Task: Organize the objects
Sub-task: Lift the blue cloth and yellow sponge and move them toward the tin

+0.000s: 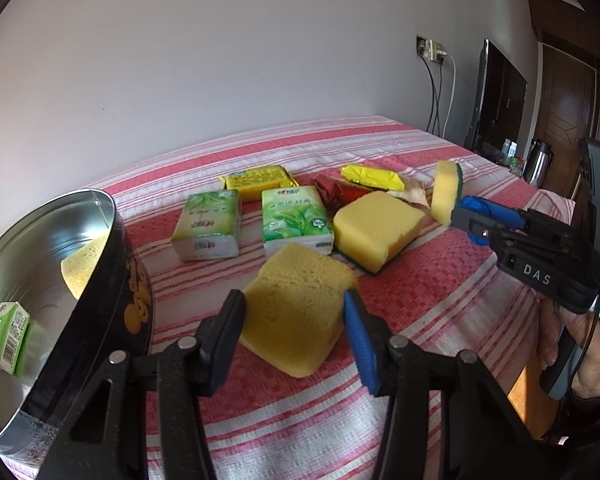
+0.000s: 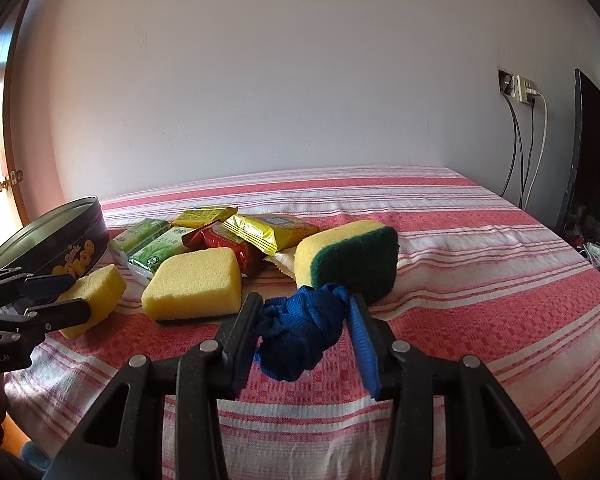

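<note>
Left gripper (image 1: 294, 332): pinching the nearest yellow sponge (image 1: 296, 312), just right of the tin (image 1: 112, 280), likely to lift it in.
Right gripper (image 2: 304, 320): clamped on a blue cloth bundle (image 2: 300, 328), well right of the tin.
Tin: open, already holding a sponge and a tissue pack.
Beyond: tissue packs (image 1: 296, 216) and snack packets await, farther from the tin.

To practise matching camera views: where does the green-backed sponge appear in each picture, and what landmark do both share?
Left wrist view: green-backed sponge stands on edge at right of centre, just past the right gripper.
Right wrist view: green-backed sponge sits at centre, right behind the blue cloth.
Shared landmark: the round tin, at left in both.
</note>
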A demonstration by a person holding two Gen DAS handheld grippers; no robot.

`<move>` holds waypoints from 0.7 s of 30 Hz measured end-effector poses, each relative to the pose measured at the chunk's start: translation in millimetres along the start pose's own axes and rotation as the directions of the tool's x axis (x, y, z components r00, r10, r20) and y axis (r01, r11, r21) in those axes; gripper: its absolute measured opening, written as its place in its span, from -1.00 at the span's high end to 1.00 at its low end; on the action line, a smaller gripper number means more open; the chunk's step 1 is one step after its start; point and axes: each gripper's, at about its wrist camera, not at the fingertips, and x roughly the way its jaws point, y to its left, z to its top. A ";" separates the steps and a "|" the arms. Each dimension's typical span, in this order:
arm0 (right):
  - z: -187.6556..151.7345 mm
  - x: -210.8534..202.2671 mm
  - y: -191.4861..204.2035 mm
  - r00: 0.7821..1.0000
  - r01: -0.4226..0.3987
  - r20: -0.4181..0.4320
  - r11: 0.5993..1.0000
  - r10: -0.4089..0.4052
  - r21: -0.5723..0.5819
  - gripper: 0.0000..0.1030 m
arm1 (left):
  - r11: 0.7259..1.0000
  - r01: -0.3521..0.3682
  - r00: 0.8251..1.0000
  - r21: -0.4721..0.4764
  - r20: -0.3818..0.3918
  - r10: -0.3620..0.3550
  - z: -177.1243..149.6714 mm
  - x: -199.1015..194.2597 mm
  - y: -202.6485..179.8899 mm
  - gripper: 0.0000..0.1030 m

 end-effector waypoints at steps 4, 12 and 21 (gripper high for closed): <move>0.3 -2.1 0.8 1.000 -0.005 0.026 1.000 0.005 -0.008 0.12 | 1.000 -0.024 0.998 0.015 0.064 0.023 -0.7 -7.1 -5.2 0.03; -0.7 -4.8 1.2 0.998 -0.006 0.063 1.000 0.007 -0.010 0.12 | 0.998 -0.064 0.986 0.010 0.157 0.062 -1.3 -17.5 -7.2 0.03; -0.4 -5.4 4.2 0.997 0.012 0.075 1.000 -0.012 -0.008 0.12 | 0.994 -0.088 0.970 -0.061 0.221 0.100 0.2 -23.4 0.4 0.03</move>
